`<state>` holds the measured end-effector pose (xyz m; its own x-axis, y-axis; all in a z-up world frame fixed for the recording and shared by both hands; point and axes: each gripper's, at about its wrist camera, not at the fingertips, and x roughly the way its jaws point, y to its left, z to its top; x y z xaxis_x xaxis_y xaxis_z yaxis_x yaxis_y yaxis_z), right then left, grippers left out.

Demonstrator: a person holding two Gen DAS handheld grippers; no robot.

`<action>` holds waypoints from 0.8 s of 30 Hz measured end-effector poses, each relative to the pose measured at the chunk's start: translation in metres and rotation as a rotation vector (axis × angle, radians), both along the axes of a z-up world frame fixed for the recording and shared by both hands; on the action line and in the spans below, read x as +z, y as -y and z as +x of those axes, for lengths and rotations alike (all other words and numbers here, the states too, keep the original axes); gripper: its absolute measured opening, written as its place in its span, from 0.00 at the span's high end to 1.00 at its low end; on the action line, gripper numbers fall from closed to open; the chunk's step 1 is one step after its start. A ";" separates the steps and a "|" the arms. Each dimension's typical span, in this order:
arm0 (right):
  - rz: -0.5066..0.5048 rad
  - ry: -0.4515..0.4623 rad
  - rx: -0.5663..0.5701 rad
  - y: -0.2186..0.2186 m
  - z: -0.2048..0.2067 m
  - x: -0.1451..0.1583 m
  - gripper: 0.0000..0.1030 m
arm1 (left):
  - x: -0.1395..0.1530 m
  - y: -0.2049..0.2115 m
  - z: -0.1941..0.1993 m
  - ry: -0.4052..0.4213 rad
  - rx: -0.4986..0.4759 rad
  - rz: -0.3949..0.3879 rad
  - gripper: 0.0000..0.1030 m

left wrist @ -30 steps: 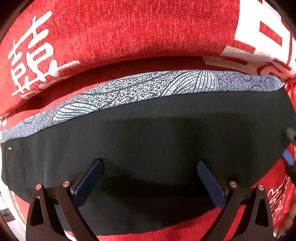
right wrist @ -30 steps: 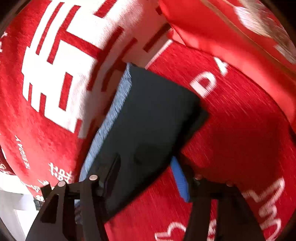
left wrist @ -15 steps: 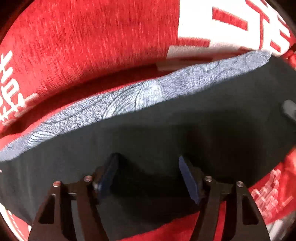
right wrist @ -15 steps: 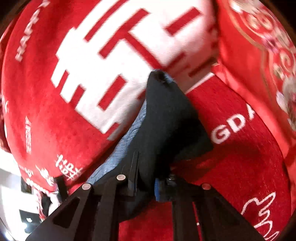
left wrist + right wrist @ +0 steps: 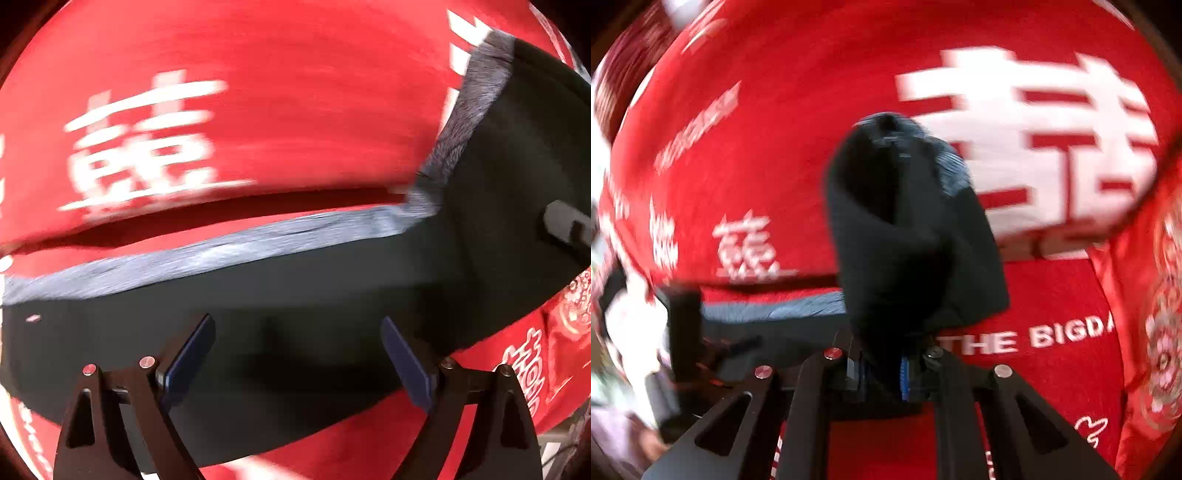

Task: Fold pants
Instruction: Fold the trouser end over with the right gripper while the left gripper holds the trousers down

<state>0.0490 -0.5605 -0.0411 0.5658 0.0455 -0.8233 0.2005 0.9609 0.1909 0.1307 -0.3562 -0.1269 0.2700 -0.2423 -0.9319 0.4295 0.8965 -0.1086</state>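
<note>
The black pants [image 5: 295, 302] with a grey patterned side stripe [image 5: 221, 247] lie on a red blanket. My left gripper [image 5: 295, 358] is open, its blue pads [image 5: 192, 350] spread wide just above the black cloth near its front edge. My right gripper [image 5: 882, 369] is shut on one end of the pants [image 5: 905, 236] and holds it lifted and bunched above the blanket. That raised end shows at the right of the left wrist view [image 5: 517, 166], with part of the right gripper [image 5: 569, 225] beside it.
The red blanket [image 5: 277, 92] with white characters and lettering covers the whole surface [image 5: 757, 166]. A red embroidered cloth [image 5: 1160, 314] lies along the right side. The left gripper's body [image 5: 683, 332] shows blurred at the lower left of the right wrist view.
My right gripper has closed on the pants' end and lifted it up and over toward the left. My left gripper narrowed, then opened wide again over the cloth.
</note>
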 end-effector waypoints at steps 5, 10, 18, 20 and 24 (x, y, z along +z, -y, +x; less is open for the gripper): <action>-0.201 -0.109 0.184 -0.129 0.036 -0.046 0.79 | 0.000 -0.115 0.012 -0.019 0.142 0.092 0.11; -0.680 -0.309 0.417 -0.247 0.036 -0.131 0.64 | -0.016 -0.201 0.017 -0.067 0.249 0.156 0.11; 0.042 -0.201 0.231 -0.182 0.004 -0.058 0.43 | -0.016 -0.183 0.031 -0.115 0.197 0.057 0.11; 0.273 -0.218 0.070 -0.145 0.004 -0.072 0.43 | -0.010 -0.158 0.036 -0.128 0.139 -0.020 0.11; 0.696 -0.250 -0.253 -0.076 -0.008 -0.122 0.43 | -0.014 -0.114 0.049 -0.172 0.026 -0.090 0.11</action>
